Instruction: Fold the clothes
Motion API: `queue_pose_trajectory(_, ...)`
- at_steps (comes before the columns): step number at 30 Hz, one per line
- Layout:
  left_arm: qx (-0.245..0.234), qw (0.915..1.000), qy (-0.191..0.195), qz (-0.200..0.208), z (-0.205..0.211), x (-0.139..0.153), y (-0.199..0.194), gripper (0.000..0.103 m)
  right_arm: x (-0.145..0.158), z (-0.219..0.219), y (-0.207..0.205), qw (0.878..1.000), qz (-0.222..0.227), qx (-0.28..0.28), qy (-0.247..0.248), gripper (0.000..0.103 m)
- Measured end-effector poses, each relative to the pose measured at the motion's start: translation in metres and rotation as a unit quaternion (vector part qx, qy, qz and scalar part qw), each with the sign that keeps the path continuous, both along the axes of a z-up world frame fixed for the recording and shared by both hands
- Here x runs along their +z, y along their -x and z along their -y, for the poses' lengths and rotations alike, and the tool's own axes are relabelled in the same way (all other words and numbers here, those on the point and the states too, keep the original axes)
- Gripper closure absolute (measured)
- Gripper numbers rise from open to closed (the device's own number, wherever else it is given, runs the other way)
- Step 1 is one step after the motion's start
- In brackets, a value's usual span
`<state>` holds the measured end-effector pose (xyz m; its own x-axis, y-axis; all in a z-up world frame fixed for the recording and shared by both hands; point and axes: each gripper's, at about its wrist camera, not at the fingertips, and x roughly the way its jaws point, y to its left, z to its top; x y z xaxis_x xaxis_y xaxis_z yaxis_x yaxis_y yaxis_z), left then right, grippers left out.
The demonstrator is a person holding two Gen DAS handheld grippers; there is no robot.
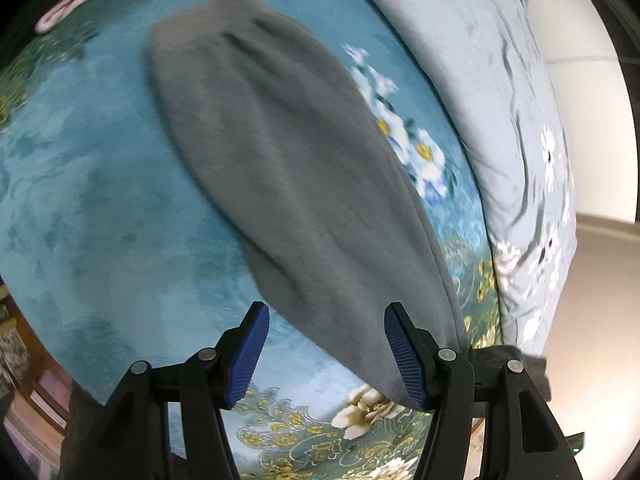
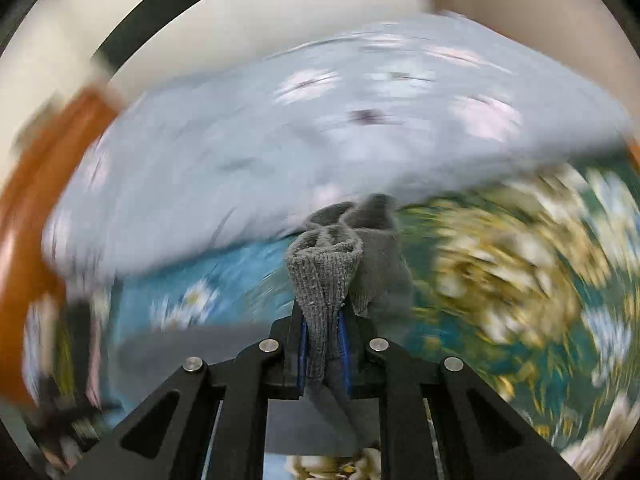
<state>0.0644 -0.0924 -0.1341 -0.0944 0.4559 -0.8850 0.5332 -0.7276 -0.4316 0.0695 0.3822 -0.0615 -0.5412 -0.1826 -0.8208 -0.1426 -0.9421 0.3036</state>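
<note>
The grey garment [image 1: 280,168] runs long across the middle of your left wrist view, stretched diagonally from the upper left down to the lower right over the teal floral bedspread [image 1: 100,200], and its lower end passes right by your gripper's right-hand blue pad. Your left gripper [image 1: 326,354] stands wide, jaws apart, with the cloth's lower edge between the pads but neither one pressing on it. Over in the right wrist view, your right gripper [image 2: 323,354] is pinched narrow on a bunched ribbed hem of that same grey fabric, the knit standing up out of the jaws at centre frame. Everything behind is smeared with blur. A pale grey-blue quilt [image 1: 500,100] with white flowers sits along the right side of the left view, beside the garment. A pink item [image 1: 76,2] lies at the upper left, well apart.
</note>
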Motion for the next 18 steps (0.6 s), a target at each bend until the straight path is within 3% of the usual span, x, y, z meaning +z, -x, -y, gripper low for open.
queue_pose_trajectory(7, 0.026, 0.9997, 0.002, -0.002, 0.062, -0.006, 0.000, 0.039, -0.041, 0.146, 0.017, 0.991, 0.048, 0.111, -0.052, 0.089)
queue_pose_trajectory(11, 0.039, 0.9992, 0.001, 0.001, 0.102, -0.021, 0.013, 0.039, -0.070, 0.213, 0.014, 0.978, 0.069, 0.152, -0.122, 0.089)
queue_pose_trajectory(18, 0.018, 0.9998, 0.003, -0.002, 0.143, -0.054, 0.046, 0.039, -0.115, 0.281, 0.012, 0.964, 0.118, 0.176, -0.161, 0.089)
